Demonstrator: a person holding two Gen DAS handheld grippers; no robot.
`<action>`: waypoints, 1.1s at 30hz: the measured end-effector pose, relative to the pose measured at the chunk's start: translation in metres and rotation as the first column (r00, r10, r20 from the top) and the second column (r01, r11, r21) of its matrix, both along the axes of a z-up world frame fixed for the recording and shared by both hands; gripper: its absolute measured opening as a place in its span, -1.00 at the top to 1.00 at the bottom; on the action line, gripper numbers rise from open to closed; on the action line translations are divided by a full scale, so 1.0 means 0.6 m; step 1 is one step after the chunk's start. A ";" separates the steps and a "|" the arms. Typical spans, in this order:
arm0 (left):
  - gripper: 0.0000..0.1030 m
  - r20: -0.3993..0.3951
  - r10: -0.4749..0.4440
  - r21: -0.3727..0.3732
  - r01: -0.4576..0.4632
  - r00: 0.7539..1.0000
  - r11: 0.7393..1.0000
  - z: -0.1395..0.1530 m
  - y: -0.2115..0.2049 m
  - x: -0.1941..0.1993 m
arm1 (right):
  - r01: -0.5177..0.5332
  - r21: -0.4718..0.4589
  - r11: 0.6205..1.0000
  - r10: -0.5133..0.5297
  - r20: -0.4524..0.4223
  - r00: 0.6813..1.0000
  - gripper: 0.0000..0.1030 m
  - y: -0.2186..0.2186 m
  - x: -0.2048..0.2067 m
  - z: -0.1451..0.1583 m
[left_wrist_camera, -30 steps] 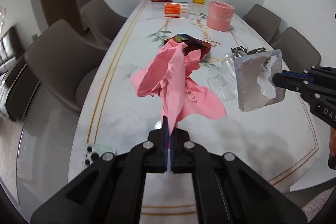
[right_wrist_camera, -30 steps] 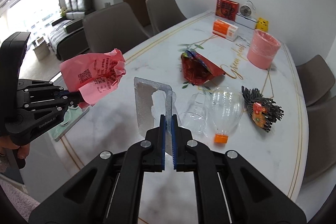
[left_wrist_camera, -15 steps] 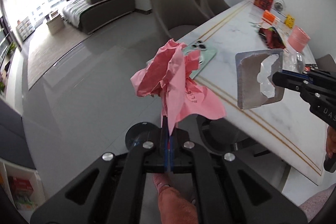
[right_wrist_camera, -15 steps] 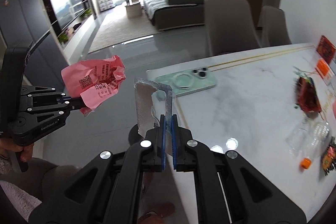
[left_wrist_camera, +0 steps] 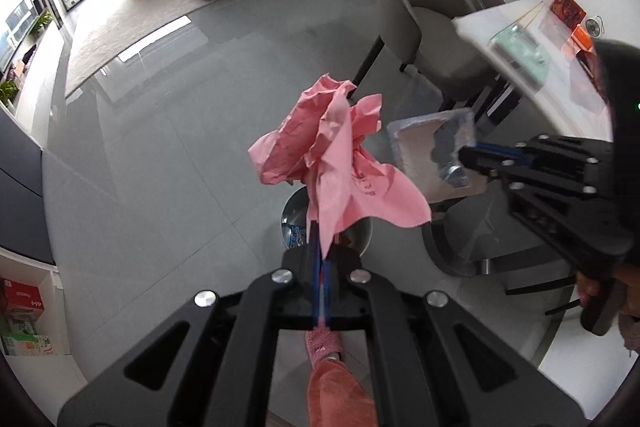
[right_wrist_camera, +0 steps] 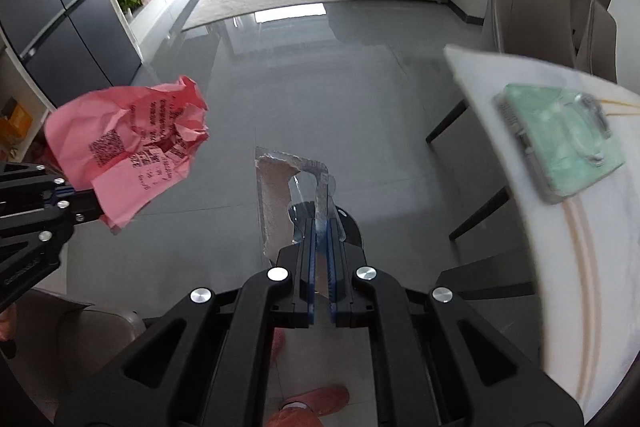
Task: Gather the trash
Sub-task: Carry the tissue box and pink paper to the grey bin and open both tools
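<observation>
Both tools point steeply down over the floor, presumably so the trash can drop into the round metal bin (left_wrist_camera: 298, 223) just below their tips. The left tool (left_wrist_camera: 320, 247) is clamped on a corner of the crumpled pink paper (left_wrist_camera: 332, 155), thin, creased and printed, which fans out beyond its tip. The right tool (right_wrist_camera: 320, 239) is pinched shut on a stiff silvery blister card (right_wrist_camera: 286, 195) with torn clear film, held upright by one edge. Off to the right tool's side, the marble bench (right_wrist_camera: 560, 287) carries a mint-green phone (right_wrist_camera: 560, 143).
</observation>
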State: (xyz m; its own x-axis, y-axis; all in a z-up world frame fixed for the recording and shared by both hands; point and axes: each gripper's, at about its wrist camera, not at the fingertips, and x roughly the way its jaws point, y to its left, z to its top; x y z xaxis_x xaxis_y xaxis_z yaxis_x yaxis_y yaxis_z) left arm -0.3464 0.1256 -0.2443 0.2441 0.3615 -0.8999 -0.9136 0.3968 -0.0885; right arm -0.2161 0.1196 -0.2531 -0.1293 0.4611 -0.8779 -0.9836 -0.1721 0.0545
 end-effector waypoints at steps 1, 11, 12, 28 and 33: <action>0.97 -0.003 -0.011 -0.006 0.011 1.000 1.000 -0.026 0.010 -0.004 | 0.009 -0.016 1.000 -0.009 0.005 1.000 0.92 0.013 -0.006 -0.033; 0.97 -0.021 -0.042 -0.079 0.041 0.999 0.996 -0.261 0.081 -0.002 | 0.042 -0.116 0.992 -0.040 0.015 0.999 0.82 0.088 -0.017 -0.284; 0.97 -0.019 -0.041 -0.085 0.039 0.999 0.996 -0.273 0.085 -0.002 | 0.043 -0.117 0.992 -0.042 0.014 0.999 0.81 0.089 -0.011 -0.292; 0.89 -0.021 -0.158 -0.148 0.153 0.987 0.977 -0.380 0.117 0.072 | 0.081 -0.078 0.994 -0.081 0.015 0.997 0.51 0.044 0.024 -0.271; 0.72 -0.062 -0.189 -0.167 0.177 0.980 0.970 -0.395 0.123 0.094 | 0.107 -0.087 0.990 -0.106 0.016 0.994 0.51 0.038 0.040 -0.267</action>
State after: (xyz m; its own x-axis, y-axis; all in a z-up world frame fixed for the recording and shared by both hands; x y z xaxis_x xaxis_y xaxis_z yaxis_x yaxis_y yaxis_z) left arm -0.2897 0.1995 -0.4815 0.2207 0.1672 -0.9609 -0.8332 0.5445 -0.0966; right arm -0.1921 0.1423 -0.4131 -0.0732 0.3930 -0.9166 -0.9967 -0.0610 0.0534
